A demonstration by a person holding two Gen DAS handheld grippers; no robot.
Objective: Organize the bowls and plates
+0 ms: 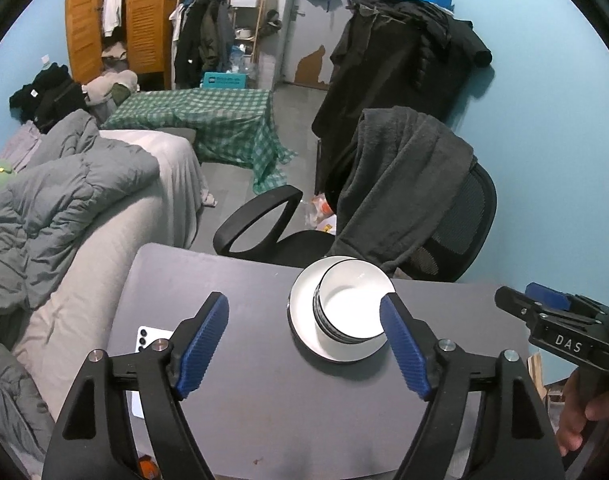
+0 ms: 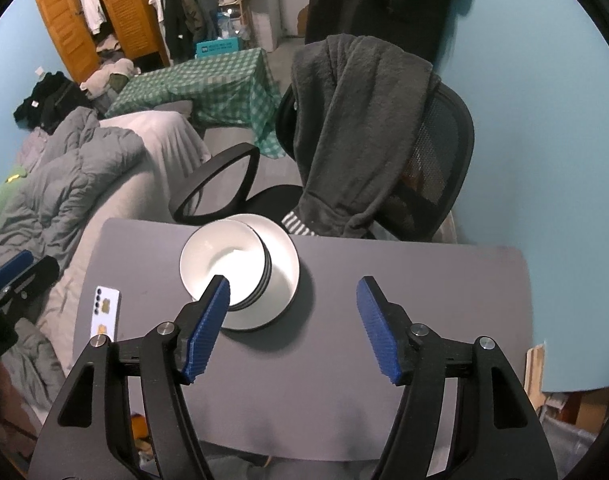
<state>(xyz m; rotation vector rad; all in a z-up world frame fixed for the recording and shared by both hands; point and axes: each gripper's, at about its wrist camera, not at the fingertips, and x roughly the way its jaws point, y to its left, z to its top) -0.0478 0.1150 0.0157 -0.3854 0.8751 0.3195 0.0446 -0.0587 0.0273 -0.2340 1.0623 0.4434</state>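
A stack of white bowls with dark rims (image 1: 350, 306) sits on a stack of white plates (image 1: 304, 300) near the far edge of the grey table (image 1: 244, 400). My left gripper (image 1: 304, 344) is open and empty, above the table just short of the stack. My right gripper (image 2: 294, 322) is open and empty, its left finger overlapping the bowls (image 2: 224, 260) and plates (image 2: 284, 264) in view. The right gripper also shows at the right edge of the left wrist view (image 1: 544, 312).
A white phone (image 2: 104, 312) lies face down at the table's left side (image 1: 144, 344). A black office chair draped with a grey robe (image 1: 404, 184) stands behind the table. A bed with a grey duvet (image 1: 64, 208) is to the left.
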